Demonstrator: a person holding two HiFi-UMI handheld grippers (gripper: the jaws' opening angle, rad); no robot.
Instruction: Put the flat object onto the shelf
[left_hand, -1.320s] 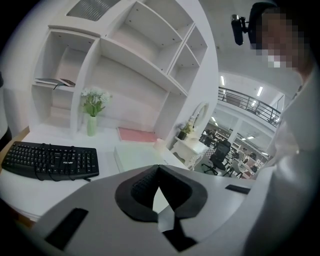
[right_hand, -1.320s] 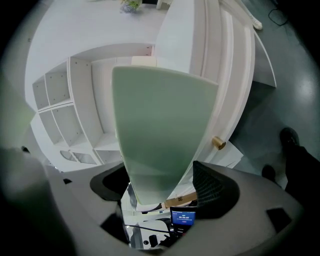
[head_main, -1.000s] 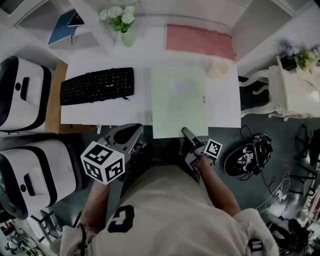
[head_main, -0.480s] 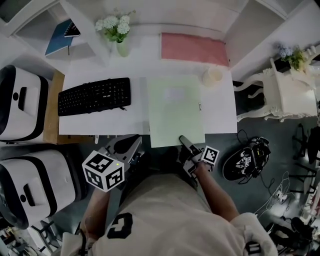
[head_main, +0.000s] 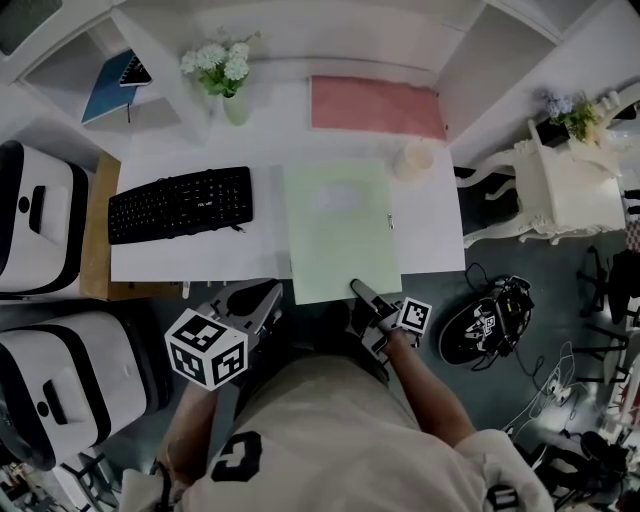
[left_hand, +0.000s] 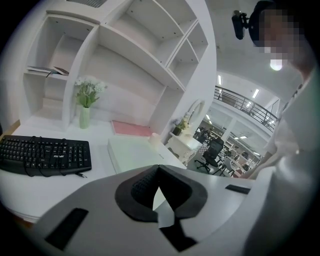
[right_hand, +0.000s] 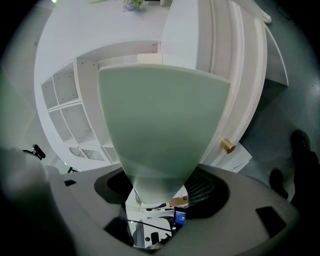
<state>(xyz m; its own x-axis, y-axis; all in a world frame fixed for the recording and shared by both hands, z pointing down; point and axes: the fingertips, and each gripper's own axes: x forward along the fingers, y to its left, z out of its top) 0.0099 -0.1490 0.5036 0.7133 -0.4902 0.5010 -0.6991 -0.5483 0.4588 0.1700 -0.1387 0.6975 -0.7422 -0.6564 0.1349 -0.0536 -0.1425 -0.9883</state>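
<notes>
A pale green flat folder (head_main: 340, 225) lies on the white desk (head_main: 200, 255), its near edge sticking out over the front. My right gripper (head_main: 358, 290) is at that edge. In the right gripper view the folder (right_hand: 160, 120) fills the gap of the right gripper (right_hand: 160, 192). Its jaws have just been closing, and the pads look pressed on the folder. My left gripper (head_main: 262, 297) hangs shut and empty below the desk front; in its own view the left gripper (left_hand: 158, 172) points at the folder (left_hand: 132, 152) and the white shelf unit (left_hand: 130, 55).
On the desk are a black keyboard (head_main: 180, 203), a vase of flowers (head_main: 222, 75), a pink mat (head_main: 375, 105) and a pale cup (head_main: 413, 160). A blue book (head_main: 110, 82) lies in a left shelf bay. White seats (head_main: 40, 220) stand left of the desk.
The whole scene has slid a little left and down in the head view. The right gripper stays at the folder's near edge; the left gripper has barely shifted.
</notes>
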